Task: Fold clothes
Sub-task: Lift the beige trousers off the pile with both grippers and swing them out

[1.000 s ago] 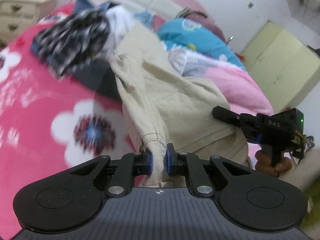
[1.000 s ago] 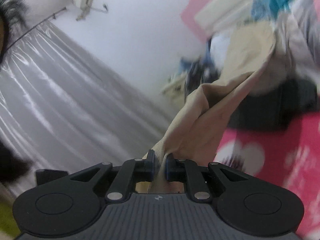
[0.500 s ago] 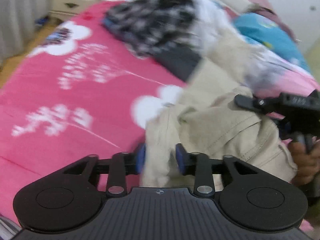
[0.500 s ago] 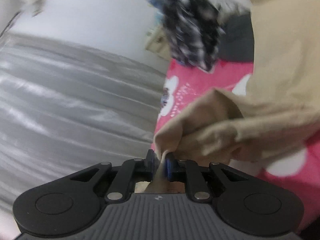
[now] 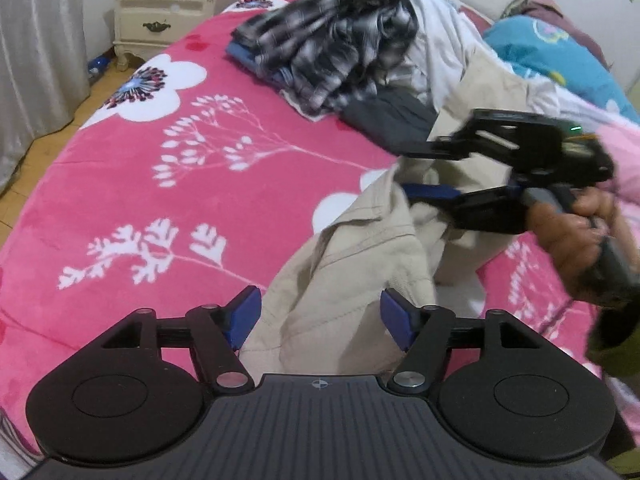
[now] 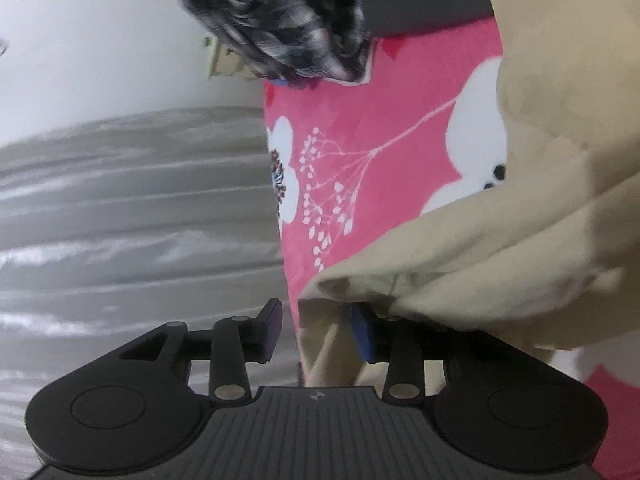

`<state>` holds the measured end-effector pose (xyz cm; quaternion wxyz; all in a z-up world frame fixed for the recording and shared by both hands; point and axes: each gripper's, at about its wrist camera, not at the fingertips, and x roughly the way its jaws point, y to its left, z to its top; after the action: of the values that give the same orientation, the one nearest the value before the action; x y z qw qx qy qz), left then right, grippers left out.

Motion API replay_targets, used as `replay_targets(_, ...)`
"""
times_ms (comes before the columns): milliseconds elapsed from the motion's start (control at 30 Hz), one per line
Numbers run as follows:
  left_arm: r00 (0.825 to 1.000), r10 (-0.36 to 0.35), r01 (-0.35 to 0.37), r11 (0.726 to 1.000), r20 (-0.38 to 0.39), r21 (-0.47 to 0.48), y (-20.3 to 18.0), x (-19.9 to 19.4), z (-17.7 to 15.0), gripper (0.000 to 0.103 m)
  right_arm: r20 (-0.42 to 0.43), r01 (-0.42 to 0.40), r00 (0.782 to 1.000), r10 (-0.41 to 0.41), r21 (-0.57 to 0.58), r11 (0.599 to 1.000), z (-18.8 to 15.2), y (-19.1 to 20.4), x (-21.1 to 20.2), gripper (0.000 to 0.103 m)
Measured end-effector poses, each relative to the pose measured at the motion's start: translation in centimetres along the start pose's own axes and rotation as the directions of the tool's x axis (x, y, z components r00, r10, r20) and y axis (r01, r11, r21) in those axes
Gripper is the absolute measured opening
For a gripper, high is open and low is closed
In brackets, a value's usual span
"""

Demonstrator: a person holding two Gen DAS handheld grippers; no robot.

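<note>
A beige garment (image 5: 360,264) lies crumpled on the pink flowered bedspread (image 5: 160,184). My left gripper (image 5: 320,316) is open, with a fold of the beige cloth lying loose between its blue pads. My right gripper (image 5: 416,172) shows in the left wrist view at the right, jaws apart around the cloth. In the right wrist view the right gripper (image 6: 318,328) is open and the beige garment (image 6: 500,264) drapes over its right finger.
A pile of clothes, with a black-and-white plaid shirt (image 5: 336,40) on top and a dark garment (image 5: 388,116) beside it, sits at the bed's far side. A cream nightstand (image 5: 168,4) and grey curtain (image 5: 36,40) stand left. Blue bedding (image 5: 544,48) lies far right.
Both grippers have opened and let go of the beige garment, which dropped from hanging in the air onto the bed. Both grippers have lowered toward the bedspread.
</note>
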<state>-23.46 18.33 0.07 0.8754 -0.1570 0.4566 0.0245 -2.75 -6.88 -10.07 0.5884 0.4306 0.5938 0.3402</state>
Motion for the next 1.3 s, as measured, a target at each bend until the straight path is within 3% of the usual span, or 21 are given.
replay_targets(167, 0.999, -0.031, 0.032, 0.999, -0.007, 0.018, -0.8, 0.1, -0.8, 0.066, 0.035, 0.03, 0.999, -0.028, -0.064, 0.997, -1.5, -1.1, -3.0, 0.042)
replay_targets(267, 0.998, -0.067, 0.066, 0.997, 0.005, 0.04, -1.7, -1.0, -1.3, 0.066, 0.042, 0.028, 0.999, -0.025, -0.068, 0.997, -1.2, -1.1, -2.2, 0.042)
replay_targets(433, 0.992, -0.123, 0.121, 0.988, 0.017, 0.095, -3.1, -2.2, -2.1, 0.072, 0.04, 0.097, 0.995, -0.092, -0.166, 0.981, -0.9, 1.1, 0.7, 0.043)
replay_targets(500, 0.995, -0.1, 0.1, 0.988, -0.005, 0.121, -3.6, -1.2, -2.4, 0.072, 0.05, 0.124, 0.992, -0.117, -0.188, 0.974, -0.9, 1.5, 1.1, 0.043)
replay_targets(600, 1.0, 0.026, -0.023, 0.993, -0.018, 0.119, -3.4, 0.9, -2.4, 0.069, 0.057, 0.143, 0.989, -0.135, -0.203, 0.969, -0.9, 1.7, 1.4, 0.043)
replay_targets(767, 0.997, 0.072, -0.071, 0.995, 0.017, -0.075, 1.1, 2.9, -0.6, 0.063, 0.06, 0.174, 0.985, -0.164, -0.273, 0.946, -1.7, 1.7, 0.2, 0.042)
replay_targets(933, 0.992, 0.128, -0.123, 0.963, 0.005, -0.241, 5.9, 5.1, 0.8, 0.063, 0.071, 0.234, 0.972, -0.223, -0.318, 0.919, -4.1, 0.5, -2.6, 0.041)
replay_targets(1067, 1.0, 0.014, -0.018, 0.931, -0.013, -0.364, 8.9, 6.0, 0.2, 0.071, 0.061, 0.301, 0.953, -0.296, -0.29, 0.908, -6.4, -1.5, -5.5, 0.041)
replay_targets(1133, 0.999, -0.049, 0.047, 0.917, 0.006, -0.395, 9.7, 5.8, -0.3, 0.074, 0.062, 0.299, 0.954, -0.293, -0.233, 0.925, -7.0, -2.8, -7.2, 0.042)
replay_targets(1300, 0.996, -0.082, 0.085, 0.91, 0.024, -0.407, 10.3, 5.9, -1.3, 0.091, 0.096, 0.194, 0.977, -0.193, -0.002, 0.981, -6.6, -6.6, -10.2, 0.071)
